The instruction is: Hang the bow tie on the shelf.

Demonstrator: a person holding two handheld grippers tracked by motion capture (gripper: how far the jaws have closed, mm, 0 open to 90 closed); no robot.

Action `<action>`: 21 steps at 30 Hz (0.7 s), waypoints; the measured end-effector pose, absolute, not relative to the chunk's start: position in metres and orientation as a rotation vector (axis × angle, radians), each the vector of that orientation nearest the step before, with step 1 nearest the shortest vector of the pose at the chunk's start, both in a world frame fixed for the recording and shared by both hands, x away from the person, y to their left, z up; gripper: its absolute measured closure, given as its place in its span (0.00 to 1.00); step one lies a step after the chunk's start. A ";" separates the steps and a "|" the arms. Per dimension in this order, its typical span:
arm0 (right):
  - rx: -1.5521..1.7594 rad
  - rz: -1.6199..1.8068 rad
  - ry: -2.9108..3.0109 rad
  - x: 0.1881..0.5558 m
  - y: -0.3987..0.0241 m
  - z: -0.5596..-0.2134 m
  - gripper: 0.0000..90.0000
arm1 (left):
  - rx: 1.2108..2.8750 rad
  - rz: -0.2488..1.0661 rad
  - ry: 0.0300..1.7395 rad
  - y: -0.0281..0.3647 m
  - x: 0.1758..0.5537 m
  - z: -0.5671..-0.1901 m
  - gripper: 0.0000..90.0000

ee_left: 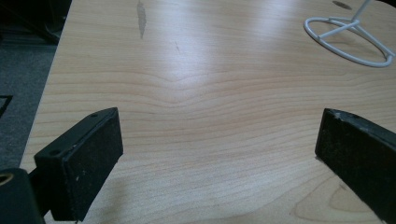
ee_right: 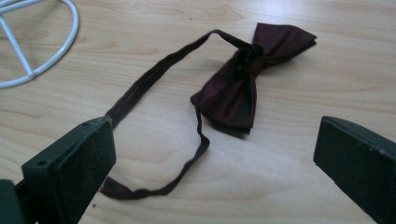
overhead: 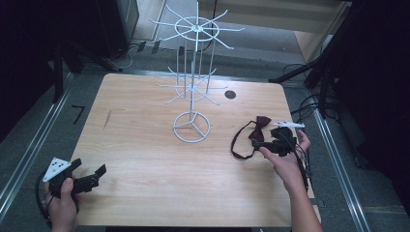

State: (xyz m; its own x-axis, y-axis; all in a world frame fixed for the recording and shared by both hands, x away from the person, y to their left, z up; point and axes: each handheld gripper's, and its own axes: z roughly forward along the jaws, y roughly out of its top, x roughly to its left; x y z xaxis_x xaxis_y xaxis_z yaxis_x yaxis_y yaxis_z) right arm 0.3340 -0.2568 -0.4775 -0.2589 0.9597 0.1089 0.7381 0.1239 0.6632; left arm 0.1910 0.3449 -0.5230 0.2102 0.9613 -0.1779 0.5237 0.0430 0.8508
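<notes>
A dark maroon bow tie (overhead: 261, 124) with a thin black strap (overhead: 238, 141) looped beside it lies flat on the right part of the wooden table (overhead: 145, 159). My right gripper (overhead: 260, 141) hovers just in front of it, jaws wide apart with nothing between them. In the right gripper view the bow tie (ee_right: 247, 88) and its strap (ee_right: 154, 84) lie ahead of the open right gripper (ee_right: 215, 163). A white wire rack (overhead: 193, 72) stands at the table's middle back. My left gripper (overhead: 91, 168) rests open at the front left corner; its view shows the open left gripper (ee_left: 219, 158) over bare wood.
The rack's round base ring (overhead: 192, 126) sits left of the bow tie, also seen as the base ring (ee_left: 348, 42) and the base ring (ee_right: 46, 56). A dark round hole (overhead: 230, 94) is in the tabletop behind it. Cables (overhead: 304, 108) and dark stands lie beyond the right edge.
</notes>
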 end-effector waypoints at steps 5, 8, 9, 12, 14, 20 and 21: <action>1.667 0.864 2.079 0.348 -0.249 -0.476 0.00 | 1.604 0.625 1.431 0.345 0.191 -0.523 0.02; 1.691 0.870 2.083 0.356 -0.245 -0.476 0.00 | 1.603 0.626 1.430 0.345 0.191 -0.523 0.02; 1.700 0.860 2.081 0.359 -0.242 -0.477 0.00 | 1.603 0.626 1.428 0.345 0.191 -0.523 0.02; 1.710 0.839 2.101 0.369 -0.235 -0.480 0.00 | 1.604 0.625 1.428 0.345 0.191 -0.523 0.02; 1.726 0.836 2.125 0.375 -0.231 -0.483 0.00 | 1.604 0.623 1.427 0.345 0.191 -0.523 0.02; 1.754 0.801 2.132 0.386 -0.223 -0.489 0.00 | 1.602 0.623 1.425 0.345 0.191 -0.523 0.02; 1.759 0.796 2.130 0.388 -0.221 -0.490 0.00 | 1.603 0.623 1.425 0.345 0.191 -0.523 0.02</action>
